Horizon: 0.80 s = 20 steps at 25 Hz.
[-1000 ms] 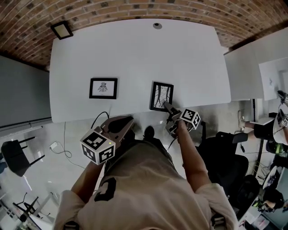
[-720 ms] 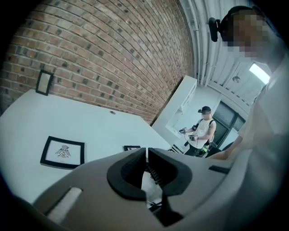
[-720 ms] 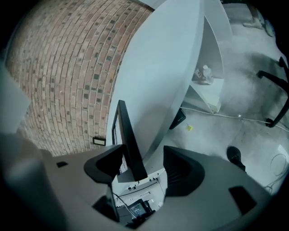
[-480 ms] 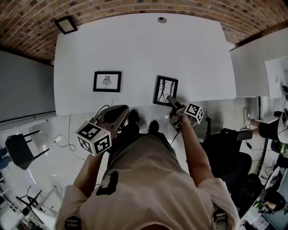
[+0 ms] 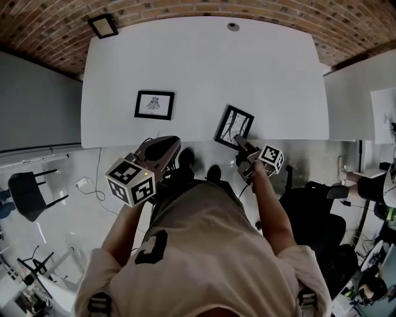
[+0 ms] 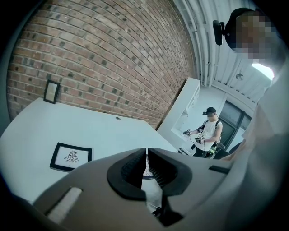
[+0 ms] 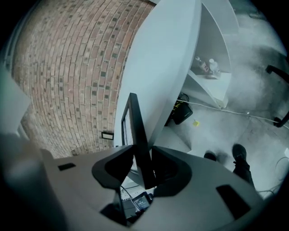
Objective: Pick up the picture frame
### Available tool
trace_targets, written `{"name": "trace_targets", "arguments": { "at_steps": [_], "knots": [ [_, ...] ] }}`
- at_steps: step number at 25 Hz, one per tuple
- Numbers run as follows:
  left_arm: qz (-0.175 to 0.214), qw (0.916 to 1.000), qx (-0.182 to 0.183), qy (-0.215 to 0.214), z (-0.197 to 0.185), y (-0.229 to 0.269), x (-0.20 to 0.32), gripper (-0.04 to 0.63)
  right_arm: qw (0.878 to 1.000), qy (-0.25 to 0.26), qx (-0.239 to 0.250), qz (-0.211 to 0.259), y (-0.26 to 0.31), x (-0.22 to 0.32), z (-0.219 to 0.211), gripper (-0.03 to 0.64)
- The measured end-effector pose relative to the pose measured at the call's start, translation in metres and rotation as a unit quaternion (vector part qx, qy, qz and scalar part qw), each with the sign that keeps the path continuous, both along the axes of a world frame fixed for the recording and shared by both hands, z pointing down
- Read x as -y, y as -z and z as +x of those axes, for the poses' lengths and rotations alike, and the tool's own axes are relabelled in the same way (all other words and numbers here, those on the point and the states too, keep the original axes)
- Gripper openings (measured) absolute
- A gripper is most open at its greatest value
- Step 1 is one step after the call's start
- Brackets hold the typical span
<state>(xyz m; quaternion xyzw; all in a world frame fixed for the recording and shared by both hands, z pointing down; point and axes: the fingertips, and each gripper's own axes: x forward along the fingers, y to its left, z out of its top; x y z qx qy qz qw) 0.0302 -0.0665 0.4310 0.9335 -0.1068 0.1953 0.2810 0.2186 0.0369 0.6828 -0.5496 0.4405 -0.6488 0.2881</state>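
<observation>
A white table point(image 5: 204, 68) stands against a brick wall point(image 5: 185, 7) on pale floor point(image 5: 55, 247).

Open table point(image 5: 260, 68) surface beyond, picture frame point(image 5: 234, 124) at near edge, flat frame point(image 5: 154, 104) left, brick wall point(image 5: 185, 6) behind

- You wear a tan short-sleeved T-shirt point(image 5: 204, 247) that fills the lower middle of the head view. It has a black mark point(image 5: 151, 246) on its lower left.
- Dark straps with grey buckles point(image 5: 306, 302) sit on both of your shoulders at the bottom edge.
- Your dark shoes point(image 5: 213, 172) show just above the shirt, mid-frame.
- Your left tool point(image 5: 177, 143) has a rounded grey body, black ribbed pads point(image 6: 131, 169) and a white cube point(image 5: 130, 182) printed with black square markers.
- Your right tool point(image 5: 239, 140) is grey as well, with its own marker cube point(image 5: 272, 158) to its lower right.
</observation>
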Motion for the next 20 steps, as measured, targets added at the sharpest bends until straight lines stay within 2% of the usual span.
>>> {"name": "trace_targets", "arguments": {
  "at_steps": [6,13,20],
  "knots": [
    [0.001,1.0000,0.001,0.000,-0.001,0.002,-0.013,0.017,1.000,0.018,0.004,0.002,0.001,-0.005,-0.005,0.110],
    [-0.001,1.0000,0.002,0.000,0.000,0.005,-0.026,0.017,0.998,0.055,-0.008,0.037,0.018,-0.009,-0.011,0.063],
    [0.001,1.0000,-0.004,-0.002,0.005,0.005,-0.035,0.017,0.996,0.075,-0.006,0.051,0.024,-0.020,-0.019,0.058]
  ]
}}
